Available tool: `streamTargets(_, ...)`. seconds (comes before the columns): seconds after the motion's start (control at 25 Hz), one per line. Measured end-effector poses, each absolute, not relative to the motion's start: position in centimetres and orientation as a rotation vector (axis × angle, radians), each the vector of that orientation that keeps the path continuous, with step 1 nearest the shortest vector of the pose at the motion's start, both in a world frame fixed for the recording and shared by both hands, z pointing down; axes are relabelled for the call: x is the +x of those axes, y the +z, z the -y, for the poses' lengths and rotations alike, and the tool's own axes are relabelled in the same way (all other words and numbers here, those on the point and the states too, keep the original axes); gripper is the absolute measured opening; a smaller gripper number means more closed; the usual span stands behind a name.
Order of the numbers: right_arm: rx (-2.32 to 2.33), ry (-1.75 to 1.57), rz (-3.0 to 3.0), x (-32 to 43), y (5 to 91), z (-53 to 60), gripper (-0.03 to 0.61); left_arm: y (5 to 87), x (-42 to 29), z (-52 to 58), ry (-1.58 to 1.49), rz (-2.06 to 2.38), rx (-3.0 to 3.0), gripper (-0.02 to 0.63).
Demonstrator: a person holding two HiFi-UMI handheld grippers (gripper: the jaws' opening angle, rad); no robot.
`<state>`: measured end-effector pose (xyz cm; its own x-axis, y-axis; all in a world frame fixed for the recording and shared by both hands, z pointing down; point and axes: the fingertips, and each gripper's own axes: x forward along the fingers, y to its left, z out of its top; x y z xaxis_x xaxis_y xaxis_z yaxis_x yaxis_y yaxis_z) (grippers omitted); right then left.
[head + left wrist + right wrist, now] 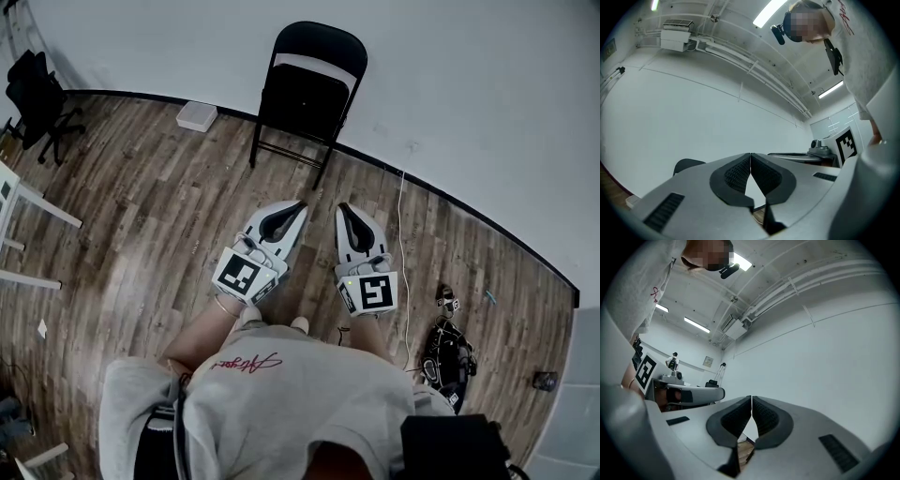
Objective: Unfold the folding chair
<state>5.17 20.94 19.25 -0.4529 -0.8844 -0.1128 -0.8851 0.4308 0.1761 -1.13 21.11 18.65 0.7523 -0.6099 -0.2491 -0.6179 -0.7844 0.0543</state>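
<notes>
A black folding chair (307, 92) stands folded flat against the white wall, on the wood floor ahead of me. Both grippers hover side by side at waist height, well short of the chair and pointing toward it. My left gripper (301, 204) is shut, its dark pads meeting with nothing between them. The right gripper (341, 207) is shut and empty as well. In the left gripper view, that gripper (750, 155) shows closed pads, and the chair's rounded top (687, 164) peeks over its left jaw. The right gripper (751, 398) shows closed pads in its own view against the bare wall.
A small white box (197, 115) lies by the wall left of the chair. A black office chair (37, 94) stands at far left, with white table legs (28, 202) nearer me. A white cable (403, 244) and dark gear (448, 352) lie on the floor at right.
</notes>
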Motion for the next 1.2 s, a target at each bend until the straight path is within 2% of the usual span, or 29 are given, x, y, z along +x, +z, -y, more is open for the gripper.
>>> streamTargets(0.72,-1.545,0.295,-2.770,12.1,21.7,-14.0,0.018,19.9,5.8,-14.6,0.383,-1.109,-2.866,0.015)
streamTargets(0.96,-1.583,0.312,-2.754,13.0,22.7,-4.7,0.018,21.2,7.6,-5.2,0.386,-1.047,-2.887,0.015)
streamTargets(1.2,-1.696,0.329,-2.670,15.4,21.8,9.3,0.018,21.0,9.4,8.8,0.348,-0.954,-2.913,0.015)
